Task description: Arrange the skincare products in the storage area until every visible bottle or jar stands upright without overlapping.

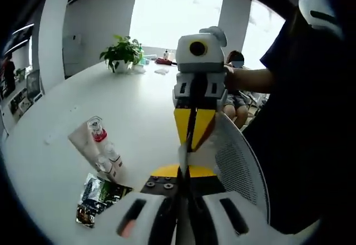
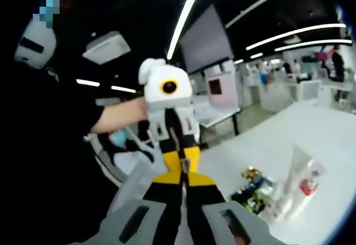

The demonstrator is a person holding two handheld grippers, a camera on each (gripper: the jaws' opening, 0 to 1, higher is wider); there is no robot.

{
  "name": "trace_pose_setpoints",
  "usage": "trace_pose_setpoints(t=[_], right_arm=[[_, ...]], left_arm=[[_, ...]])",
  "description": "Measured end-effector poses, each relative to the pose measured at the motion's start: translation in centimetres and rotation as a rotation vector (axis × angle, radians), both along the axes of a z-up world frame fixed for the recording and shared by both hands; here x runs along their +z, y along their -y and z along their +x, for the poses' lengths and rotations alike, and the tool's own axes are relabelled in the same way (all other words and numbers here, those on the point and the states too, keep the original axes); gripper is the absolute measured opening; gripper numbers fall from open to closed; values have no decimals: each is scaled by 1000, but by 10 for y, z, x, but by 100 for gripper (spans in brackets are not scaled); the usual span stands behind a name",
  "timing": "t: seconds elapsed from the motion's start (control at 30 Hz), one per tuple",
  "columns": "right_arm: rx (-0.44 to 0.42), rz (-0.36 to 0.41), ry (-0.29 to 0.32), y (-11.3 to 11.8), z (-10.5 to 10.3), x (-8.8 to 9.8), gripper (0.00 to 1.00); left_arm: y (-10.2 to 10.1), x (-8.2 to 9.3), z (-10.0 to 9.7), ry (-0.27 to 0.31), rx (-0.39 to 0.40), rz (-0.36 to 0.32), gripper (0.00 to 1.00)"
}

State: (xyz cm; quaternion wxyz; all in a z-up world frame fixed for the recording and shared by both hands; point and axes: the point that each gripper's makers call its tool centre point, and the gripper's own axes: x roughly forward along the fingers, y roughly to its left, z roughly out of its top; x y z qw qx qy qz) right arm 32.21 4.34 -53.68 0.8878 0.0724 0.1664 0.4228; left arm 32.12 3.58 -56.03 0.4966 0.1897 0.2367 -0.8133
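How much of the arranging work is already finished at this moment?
Nothing looks done. The skincare tubes lean bunched together on the white table, beside a dark sachet. Nothing is in hand: the left hand-held gripper and right hand-held gripper meet tip to tip, jaws shut, above the table. Separating and standing everything remains.

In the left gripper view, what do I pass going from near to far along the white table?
Dark snack packet → white tube lying with small clear bottles → bare white table → potted green plant at the far end.
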Motion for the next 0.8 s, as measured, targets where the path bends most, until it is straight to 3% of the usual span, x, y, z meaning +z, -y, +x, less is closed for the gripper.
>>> trace_pose_setpoints(t=[0.07,0.17,0.27,0.33,0.43,0.5,0.63,0.73,0.8], right_arm=[[3,1,5,0,0,2,0],[-1,30,23,1,1,9,0],[-49,168,-2,6,6,20,0],[-103,261,4,17,11,29,0],[-175,410,29,32,15,48,0],[-205,462,57,39,16,57,0],[-288,587,102,55,19,72,0],[-350,749,149,67,20,86,0],[-366,792,160,68,20,85,0]], left_arm=[[0,2,0,-9,4,-12,5],[-1,10,3,-72,39,-41,10],[0,21,11,-80,76,-115,16],[4,33,20,-105,144,-188,23],[4,47,25,-178,197,-260,36],[5,62,30,-271,263,-343,39],[7,89,44,-420,388,-499,37],[7,113,53,-533,473,-658,33],[8,114,52,-518,492,-680,27]])
